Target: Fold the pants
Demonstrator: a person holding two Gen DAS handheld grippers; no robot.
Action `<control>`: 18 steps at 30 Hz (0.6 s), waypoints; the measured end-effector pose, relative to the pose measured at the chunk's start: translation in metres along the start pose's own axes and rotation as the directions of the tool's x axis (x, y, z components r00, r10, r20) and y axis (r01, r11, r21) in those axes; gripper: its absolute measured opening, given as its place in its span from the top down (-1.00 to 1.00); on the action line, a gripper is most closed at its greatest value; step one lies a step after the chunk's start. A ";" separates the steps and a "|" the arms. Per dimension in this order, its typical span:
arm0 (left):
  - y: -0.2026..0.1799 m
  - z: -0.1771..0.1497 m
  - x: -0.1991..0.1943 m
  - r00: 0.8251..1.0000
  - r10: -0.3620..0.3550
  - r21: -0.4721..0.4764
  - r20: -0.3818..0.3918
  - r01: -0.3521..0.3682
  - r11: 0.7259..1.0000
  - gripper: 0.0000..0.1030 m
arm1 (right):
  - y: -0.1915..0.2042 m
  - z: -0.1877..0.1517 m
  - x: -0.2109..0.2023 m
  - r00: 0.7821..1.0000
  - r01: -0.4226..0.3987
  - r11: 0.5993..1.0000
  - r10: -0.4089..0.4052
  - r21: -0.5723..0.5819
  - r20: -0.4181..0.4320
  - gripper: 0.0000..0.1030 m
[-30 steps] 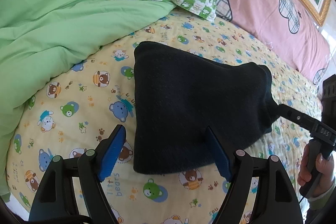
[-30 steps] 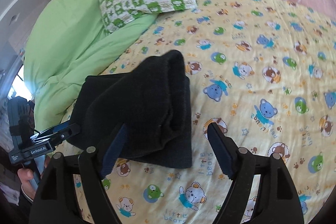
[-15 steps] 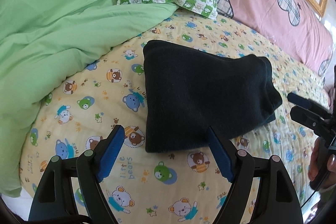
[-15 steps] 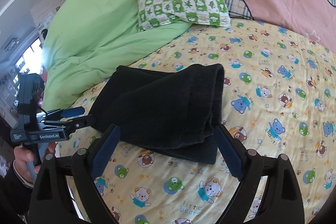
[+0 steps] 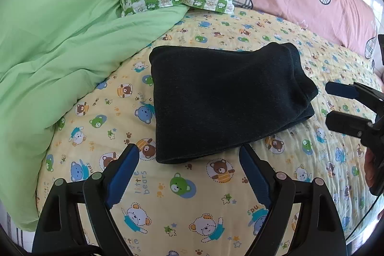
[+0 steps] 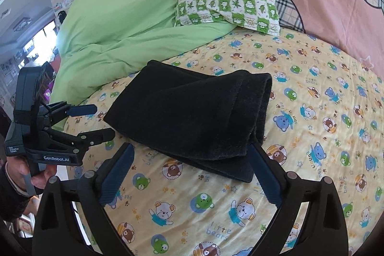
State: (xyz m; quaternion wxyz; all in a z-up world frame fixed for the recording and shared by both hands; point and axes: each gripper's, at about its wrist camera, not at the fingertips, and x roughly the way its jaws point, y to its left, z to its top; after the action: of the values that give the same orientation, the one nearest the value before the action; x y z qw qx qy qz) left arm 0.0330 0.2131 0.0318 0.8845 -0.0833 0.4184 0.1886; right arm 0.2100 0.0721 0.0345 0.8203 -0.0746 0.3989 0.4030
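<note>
Both tongs (image 5: 188, 167) (image 6: 192, 167) released folded pants (image 5: 223, 100).

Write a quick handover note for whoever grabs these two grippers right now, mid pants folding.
Left gripper: open, empty, just short of the near edge of the pants.
Right gripper: open, empty, at the bundle's other side.
Pants: folded into a compact dark bundle lying on the bear-print sheet, beside the green duvet.
Done: folds appear complete, both grippers off the cloth.
Left: perhaps square the layered edge.
</note>
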 end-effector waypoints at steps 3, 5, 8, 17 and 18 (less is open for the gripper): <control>-0.002 -0.001 -0.001 1.000 0.005 0.007 0.010 -0.005 1.000 -0.73 | 0.005 -0.002 0.001 1.000 0.004 1.000 -0.005 -0.029 -0.006 -0.87; -0.003 -0.001 -0.002 1.000 0.011 0.012 0.015 -0.011 1.000 -0.74 | 0.007 -0.003 0.003 1.000 0.003 0.999 -0.003 -0.041 -0.012 -0.88; -0.004 -0.002 -0.002 1.000 -0.001 0.019 0.019 0.000 1.000 -0.74 | 0.008 -0.004 0.005 1.000 -0.007 0.999 0.006 -0.039 -0.018 -0.88; -0.009 -0.003 0.004 1.000 -0.021 0.028 -0.006 0.021 0.999 -0.75 | 0.010 -0.002 0.008 1.000 -0.023 0.999 0.022 -0.048 -0.018 -0.88; -0.009 -0.003 0.004 1.000 -0.022 0.029 -0.007 0.023 0.999 -0.75 | 0.010 -0.002 0.009 1.000 -0.021 0.999 0.020 -0.048 -0.020 -0.88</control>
State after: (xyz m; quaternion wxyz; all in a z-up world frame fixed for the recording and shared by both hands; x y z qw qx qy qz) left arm 0.0369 0.2046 0.0265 0.8863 -0.0759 0.4231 0.1723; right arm 0.2049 0.0826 0.0288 0.8102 -0.0940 0.3978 0.4200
